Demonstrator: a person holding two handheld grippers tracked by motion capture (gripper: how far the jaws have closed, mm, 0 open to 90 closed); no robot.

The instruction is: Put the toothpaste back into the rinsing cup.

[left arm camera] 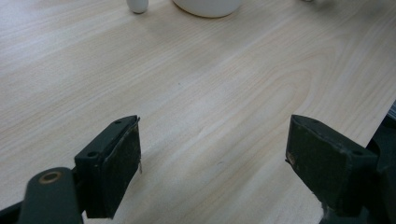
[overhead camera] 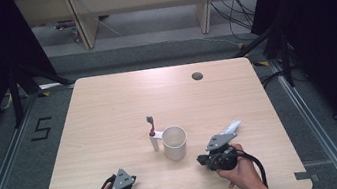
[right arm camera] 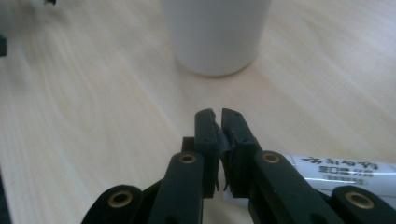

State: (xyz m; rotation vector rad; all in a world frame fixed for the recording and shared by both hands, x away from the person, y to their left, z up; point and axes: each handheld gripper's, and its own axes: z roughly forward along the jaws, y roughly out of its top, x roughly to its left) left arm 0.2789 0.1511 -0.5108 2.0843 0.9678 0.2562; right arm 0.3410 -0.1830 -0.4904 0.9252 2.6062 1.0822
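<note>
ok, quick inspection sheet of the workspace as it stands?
Surface: pale wood table, bare apart from the items below; grommet hole near far edge.
Job's things: white cup upright; toothbrush standing just left of it; white tube by the right gripper, grip unclear.
Clutter: nothing seen.
Grippers: left gripper open over bare wood; right gripper shut, pointing at the cup.
Cables: black gripper cable trails to the table edge; loose floor cables beyond the table.
Surroundings: floor marking "5" left, dark frame, wooden furniture behind.
</note>
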